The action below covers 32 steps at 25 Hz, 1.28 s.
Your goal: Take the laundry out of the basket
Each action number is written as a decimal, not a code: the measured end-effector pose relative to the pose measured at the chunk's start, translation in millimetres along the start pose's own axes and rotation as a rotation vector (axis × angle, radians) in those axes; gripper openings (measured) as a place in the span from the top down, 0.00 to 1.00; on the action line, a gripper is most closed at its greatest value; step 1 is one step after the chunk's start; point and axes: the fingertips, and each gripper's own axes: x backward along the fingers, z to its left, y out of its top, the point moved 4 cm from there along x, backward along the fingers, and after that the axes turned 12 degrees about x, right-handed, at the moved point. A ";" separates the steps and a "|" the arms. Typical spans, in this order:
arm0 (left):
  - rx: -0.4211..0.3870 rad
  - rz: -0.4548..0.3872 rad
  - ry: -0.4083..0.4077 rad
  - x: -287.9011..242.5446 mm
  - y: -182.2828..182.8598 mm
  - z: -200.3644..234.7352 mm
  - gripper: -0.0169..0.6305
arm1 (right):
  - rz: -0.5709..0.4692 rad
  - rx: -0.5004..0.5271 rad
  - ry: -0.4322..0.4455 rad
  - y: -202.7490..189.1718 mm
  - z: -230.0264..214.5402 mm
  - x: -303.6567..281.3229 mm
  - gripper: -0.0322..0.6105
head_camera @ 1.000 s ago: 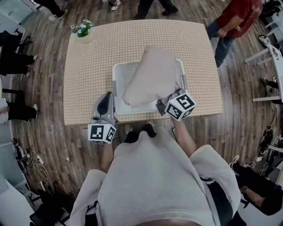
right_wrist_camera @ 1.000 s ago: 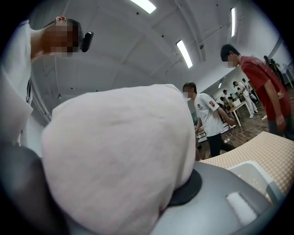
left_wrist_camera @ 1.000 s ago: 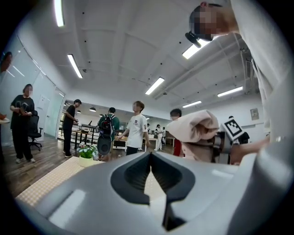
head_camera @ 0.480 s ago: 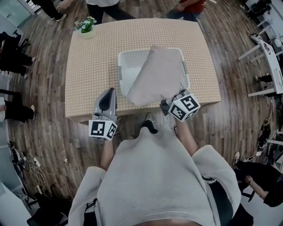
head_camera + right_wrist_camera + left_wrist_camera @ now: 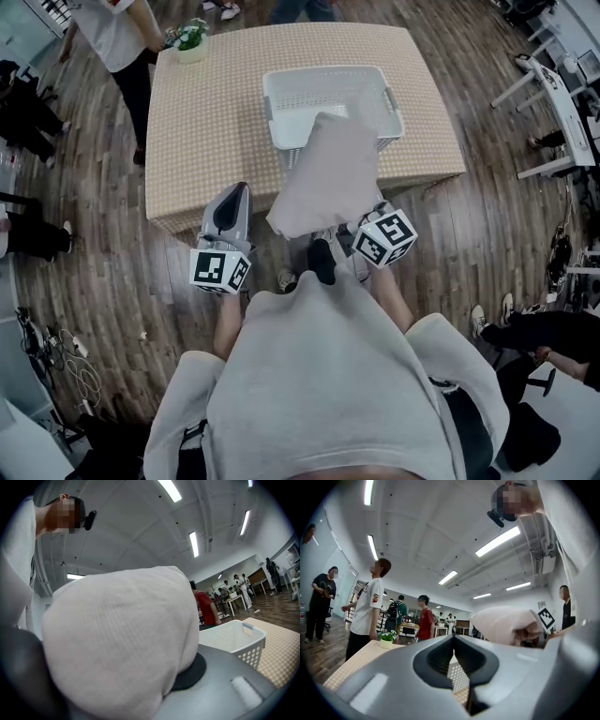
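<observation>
Nearest your chest in the head view, both tools have come back toward you over the last second. The left gripper (image 5: 234, 191), lower left of centre, has its jaws drawn together with nothing between them. The right gripper (image 5: 364, 228), just right of centre, is clamped on the near edge of the folded beige towel (image 5: 323, 180), with its jaws partly apart around the thick fold.

The towel lay across the basket a second ago. It now slopes up from that grip, mostly over the floor and the near edge of the table (image 5: 202, 141). Only its far end still overlaps the near wall of the white basket (image 5: 323, 71), which sits higher in the frame than before. I judge the piece is out of the basket and only needs setting down. What shows of the basket's inside looks bare, though the towel hides its near part.

The right gripper view gives what the head view cannot. There the towel bulges over the dark lower pad and fills the left and centre, with the basket at middle right. The left gripper view shows only a thin slit between its pads, with the towel held up at centre right. Farther off, a potted plant (image 5: 190, 39) stands at the table's upper-left corner and a bystander (image 5: 120, 37) is beside it.
</observation>
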 end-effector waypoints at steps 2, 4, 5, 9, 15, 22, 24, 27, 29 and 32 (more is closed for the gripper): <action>-0.001 -0.001 -0.009 11.4 0.1 -10.1 0.96 | 0.007 -0.005 -0.007 -3.9 11.5 14.9 0.67; -0.005 -0.002 -0.014 21.2 1.2 -18.2 0.96 | 0.010 -0.007 -0.013 -5.3 18.9 25.6 0.67; -0.006 -0.003 -0.015 25.6 2.0 -21.7 0.96 | 0.009 -0.007 -0.015 -5.1 21.2 29.8 0.67; -0.010 -0.014 -0.004 39.8 1.0 -38.9 0.96 | -0.005 -0.005 -0.010 -1.9 24.7 51.0 0.67; -0.002 -0.023 0.016 49.5 -10.0 -84.2 0.96 | -0.015 0.004 0.019 1.0 25.0 95.1 0.67; -0.013 -0.020 0.035 68.5 -27.3 -138.1 0.96 | -0.006 0.004 0.046 -7.6 26.0 141.0 0.67; -0.012 -0.020 0.045 75.2 -31.5 -144.5 0.96 | -0.009 -0.004 0.057 -9.8 28.6 147.6 0.67; -0.014 -0.023 0.050 80.0 -34.6 -153.6 0.96 | -0.011 -0.001 0.066 -10.1 30.2 155.7 0.67; -0.018 -0.027 0.049 81.8 -34.8 -160.2 0.96 | -0.010 0.002 0.070 -9.6 30.0 160.3 0.67; -0.028 -0.030 0.047 86.8 -34.3 -165.9 0.96 | -0.013 0.008 0.073 -8.1 32.0 164.2 0.67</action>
